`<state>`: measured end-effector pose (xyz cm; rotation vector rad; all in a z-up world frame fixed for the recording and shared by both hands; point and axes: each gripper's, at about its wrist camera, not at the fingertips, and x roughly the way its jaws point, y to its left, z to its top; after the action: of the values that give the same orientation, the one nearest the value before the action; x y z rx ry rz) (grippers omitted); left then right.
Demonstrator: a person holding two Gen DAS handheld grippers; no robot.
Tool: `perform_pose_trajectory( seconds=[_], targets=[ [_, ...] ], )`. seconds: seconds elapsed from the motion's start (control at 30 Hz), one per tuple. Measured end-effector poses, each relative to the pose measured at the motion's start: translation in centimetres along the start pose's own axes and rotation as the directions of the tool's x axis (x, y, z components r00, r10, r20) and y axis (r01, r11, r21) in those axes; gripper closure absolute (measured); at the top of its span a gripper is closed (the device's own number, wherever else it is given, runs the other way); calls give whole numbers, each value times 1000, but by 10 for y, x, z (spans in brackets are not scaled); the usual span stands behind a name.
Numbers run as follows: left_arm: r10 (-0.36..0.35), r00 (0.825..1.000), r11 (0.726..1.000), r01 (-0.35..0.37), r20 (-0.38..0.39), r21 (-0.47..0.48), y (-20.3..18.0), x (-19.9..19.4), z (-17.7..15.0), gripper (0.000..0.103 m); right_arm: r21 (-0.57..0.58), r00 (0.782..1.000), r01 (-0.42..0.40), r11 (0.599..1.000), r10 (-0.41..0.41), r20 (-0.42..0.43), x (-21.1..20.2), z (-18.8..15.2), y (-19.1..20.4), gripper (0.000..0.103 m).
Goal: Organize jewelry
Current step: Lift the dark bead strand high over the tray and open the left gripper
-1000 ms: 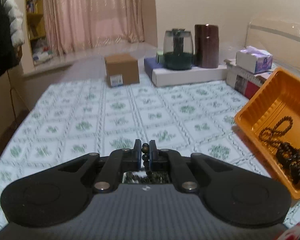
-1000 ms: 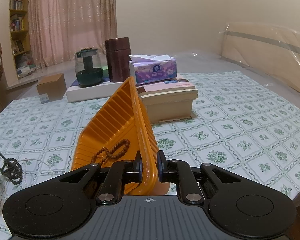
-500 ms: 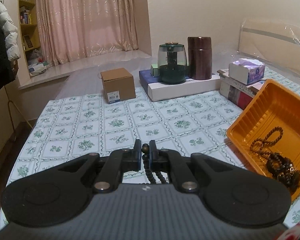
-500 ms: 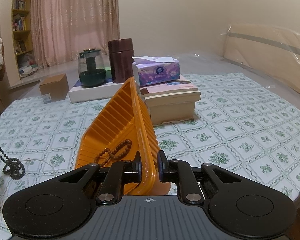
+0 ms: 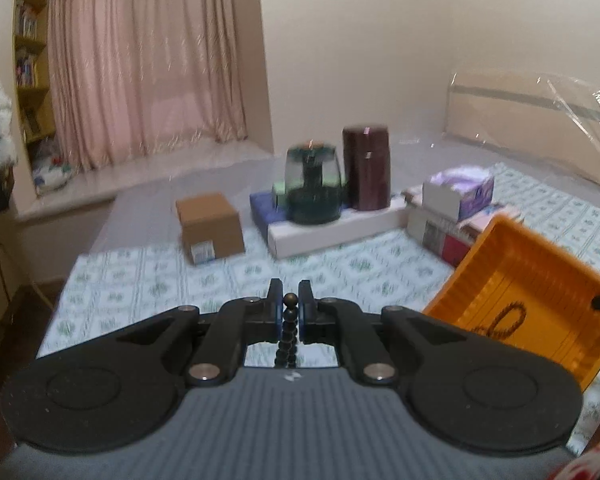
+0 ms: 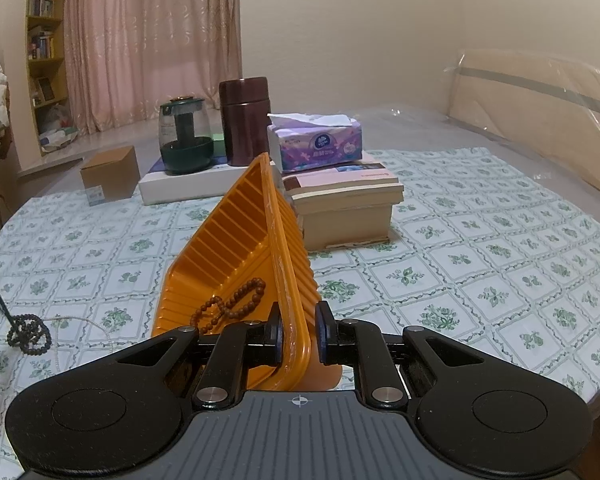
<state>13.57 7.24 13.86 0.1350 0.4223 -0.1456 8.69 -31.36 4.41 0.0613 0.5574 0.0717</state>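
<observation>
My left gripper (image 5: 290,303) is shut on a string of dark beads (image 5: 286,340), which hangs down between its fingers and under its body. The right wrist view shows that same dark string (image 6: 27,332) at the far left, running down from the frame's edge to a coiled end low over the cloth. My right gripper (image 6: 299,334) is shut on the near rim of the orange tray (image 6: 228,240), which stands tilted with that side raised. A brown bead bracelet (image 6: 236,304) lies inside the tray (image 5: 532,280), and it appears again as the brown loop (image 5: 508,318).
The table has a green-patterned cloth (image 6: 460,280). At the back stand a cardboard box (image 5: 210,228), a glass teapot (image 5: 314,184) and a dark canister (image 5: 366,168) on a flat white box. A tissue box (image 6: 316,146) tops stacked books (image 6: 344,208) behind the tray.
My left gripper has risen with the dark bead string, which now hangs longer beneath it. The right gripper and the tilted tray have stayed put.
</observation>
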Motion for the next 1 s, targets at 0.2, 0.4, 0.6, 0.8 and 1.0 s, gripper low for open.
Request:
perform_pose_trajectory(
  seconds=[0.2, 0.4, 0.6, 0.8, 1.0],
  targets=[
    [-16, 996, 999, 13, 83, 35, -2, -18, 41, 97, 1, 1000, -1, 1000, 1, 1, -1, 0, 0, 87],
    [-38, 987, 998, 30, 155, 57, -9, -28, 79, 97, 1, 1000, -1, 1000, 1, 1, -1, 0, 0, 87],
    [-75, 971, 995, 58, 227, 80, -24, -39, 116, 97, 6, 1000, 0, 1000, 0, 2, -1, 1, 1, 86],
    [-140, 949, 989, 121, 283, 83, -43, -49, 150, 97, 8, 1000, -3, 1000, 3, 1, -2, 2, 2, 87],
    [-230, 922, 973, 209, 312, 97, -72, -51, 170, 97, 21, 1000, -5, 1000, 5, -4, 0, 1, -3, 87]
  ],
)
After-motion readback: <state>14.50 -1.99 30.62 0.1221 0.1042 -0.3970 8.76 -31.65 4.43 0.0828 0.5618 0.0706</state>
